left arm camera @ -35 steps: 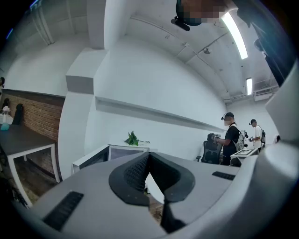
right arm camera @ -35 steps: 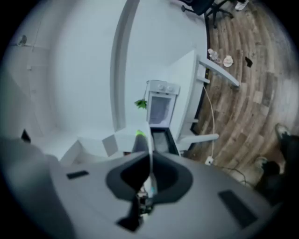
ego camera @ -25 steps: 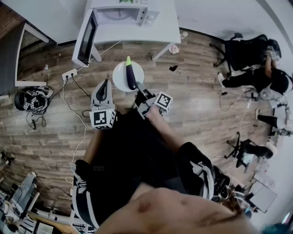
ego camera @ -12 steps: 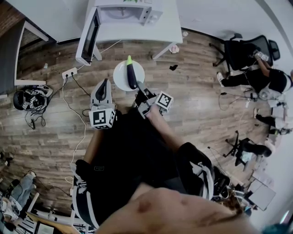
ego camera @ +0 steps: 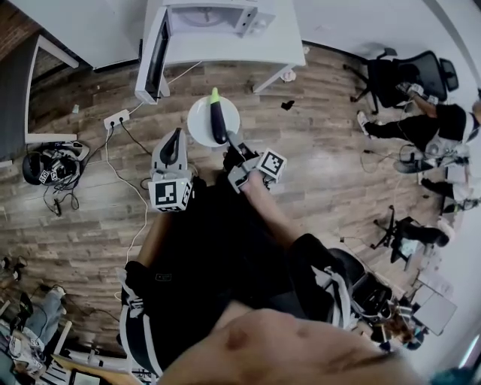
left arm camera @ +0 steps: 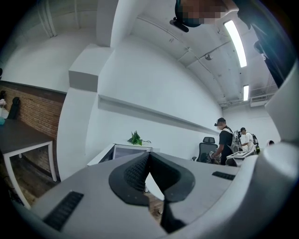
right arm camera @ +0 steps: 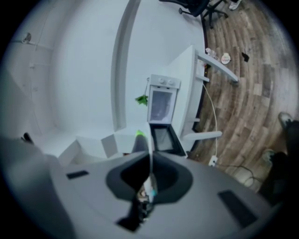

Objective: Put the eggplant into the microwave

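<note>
Head view: the right gripper clamped the rim of a white plate carrying the eggplant at upper centre, below the open microwave. Left gripper view: the left gripper was closed on nothing. Right gripper view: its jaws pinched the plate edge-on, with the eggplant's green tip just above.

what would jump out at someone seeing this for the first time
A dark eggplant with a green tip lies on a round white plate, carried above the wood floor by the right claw, which is shut on the plate's rim. Just ahead, the microwave on the white table stands with its door swung open. The left claw is shut and empty.
</note>
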